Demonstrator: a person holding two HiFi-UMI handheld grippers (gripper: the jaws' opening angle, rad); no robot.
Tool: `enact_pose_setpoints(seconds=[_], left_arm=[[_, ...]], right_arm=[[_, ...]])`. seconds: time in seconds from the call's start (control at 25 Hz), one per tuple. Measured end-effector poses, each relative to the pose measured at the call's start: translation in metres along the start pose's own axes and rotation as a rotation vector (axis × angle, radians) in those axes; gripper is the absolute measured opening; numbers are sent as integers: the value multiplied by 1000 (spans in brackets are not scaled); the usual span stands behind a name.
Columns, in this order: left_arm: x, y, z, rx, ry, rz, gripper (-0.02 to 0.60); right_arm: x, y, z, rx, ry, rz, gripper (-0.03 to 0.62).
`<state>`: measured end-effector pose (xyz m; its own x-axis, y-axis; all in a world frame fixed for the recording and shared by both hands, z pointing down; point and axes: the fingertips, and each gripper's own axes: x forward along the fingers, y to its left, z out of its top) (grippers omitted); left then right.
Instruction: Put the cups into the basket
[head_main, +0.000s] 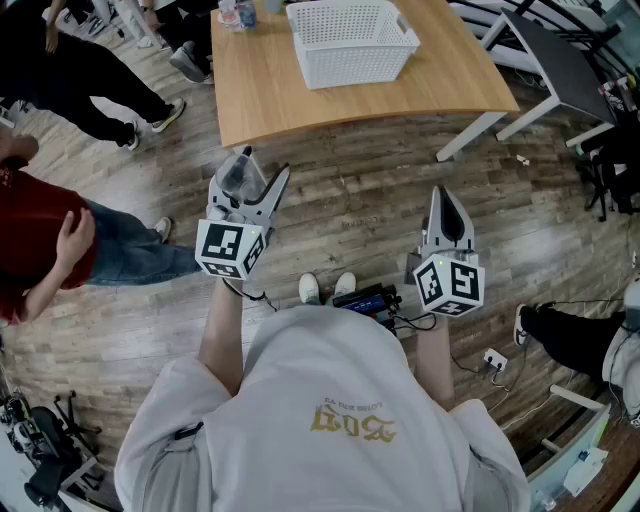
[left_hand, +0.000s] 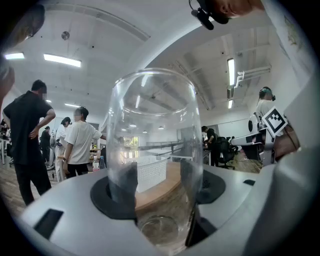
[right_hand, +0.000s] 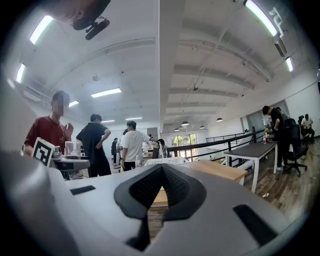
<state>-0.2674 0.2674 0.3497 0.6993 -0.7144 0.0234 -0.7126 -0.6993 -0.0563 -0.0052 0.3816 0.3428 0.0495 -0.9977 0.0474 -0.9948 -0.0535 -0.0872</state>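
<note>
My left gripper (left_hand: 160, 187) has the cup (left_hand: 155, 125) between its pads, jaws spread wide around the glass wall, and the cup seems to stand upright with its base low. The right gripper (head_main: 443, 195) is closed on nothing and points level beside my body. The basket (head_main: 355, 62) sits on the table (head_main: 270, 100), well ahead of both grippers, with bare floor between us.

I judge this step to be the carry, with the cup in hand and the drop not yet made. To do it well, I want to walk up to the table edge before reaching. A long reach with smooth glass in a wide grip invites a slip.

I keep the left gripper level so the cup does not tilt out of the pads. I bring it over the near rim of the basket and lower it inside until the base rests. Only then do I let the jaws go.

A person in red (head_main: 40, 240) stands near on my left, so I keep that elbow tucked. The right gripper can steady the basket wall if it slides.
</note>
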Motion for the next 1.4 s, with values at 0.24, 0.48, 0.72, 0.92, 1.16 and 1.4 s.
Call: enact_pose_setpoints(seconds=[0.24,0.48,0.72,0.92,1.16,1.4], left_arm=[[1,-6,6,1,-1,-5,293],[8,-8,6,8,2,-20,293],[6,-8,4,9,-4,-38,293],[12,-8,2,-1,6,-48,293],[20,-11,2,-4,19,-65,293],[40,-9,-1,-6,25,-58,293]], right_arm=[[5,-1,7,-3,-5,12,8],[12,-6,6,5,-9,2,8],[9,-4,3,1,-15,-17,8],[8,-8,1,6,-9,-35,8],[10,-13,-1,14,1,-45,8],[30,-23,-9,35,17,-27,9]])
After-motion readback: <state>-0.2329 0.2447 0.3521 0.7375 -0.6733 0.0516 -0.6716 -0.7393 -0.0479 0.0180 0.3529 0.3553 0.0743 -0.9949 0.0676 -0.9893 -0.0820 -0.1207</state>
